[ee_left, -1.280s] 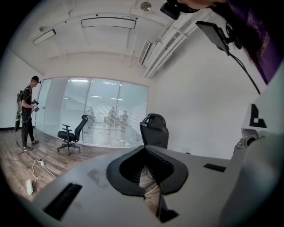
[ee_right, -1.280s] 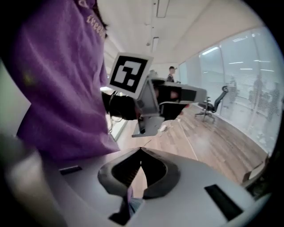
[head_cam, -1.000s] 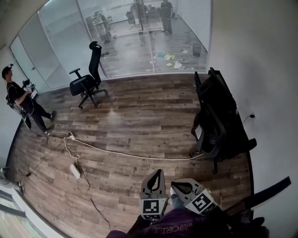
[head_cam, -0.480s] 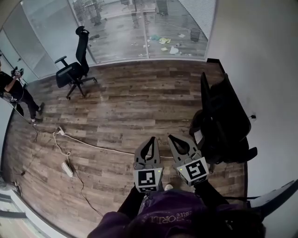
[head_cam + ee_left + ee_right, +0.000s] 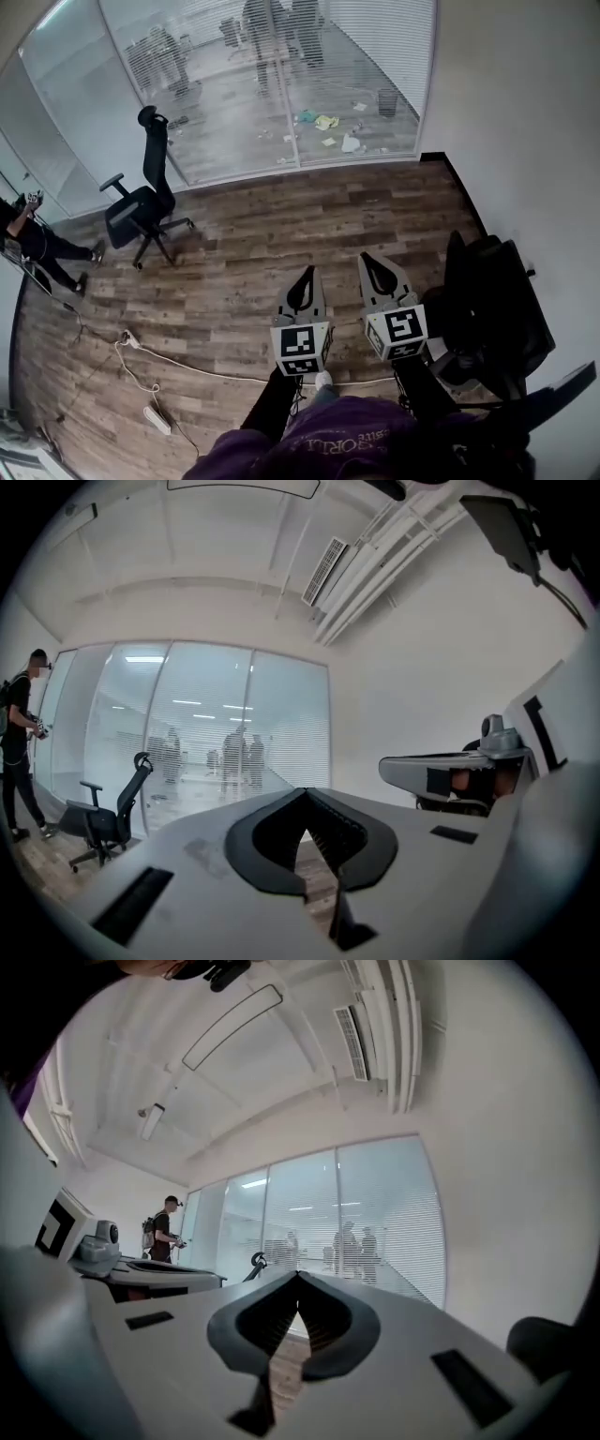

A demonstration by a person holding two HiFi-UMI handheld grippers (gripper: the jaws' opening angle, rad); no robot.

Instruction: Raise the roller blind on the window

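The person has walked nearer the glass wall (image 5: 216,122), bringing the left gripper (image 5: 307,274) and right gripper (image 5: 368,260) up level side by side, jaws pressed together on nothing, while the blind (image 5: 389,42) on its right panes hangs well ahead, so raising hasn't begun

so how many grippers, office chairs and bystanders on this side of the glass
grippers: 2, left gripper and right gripper
office chairs: 2
bystanders: 1
total: 5
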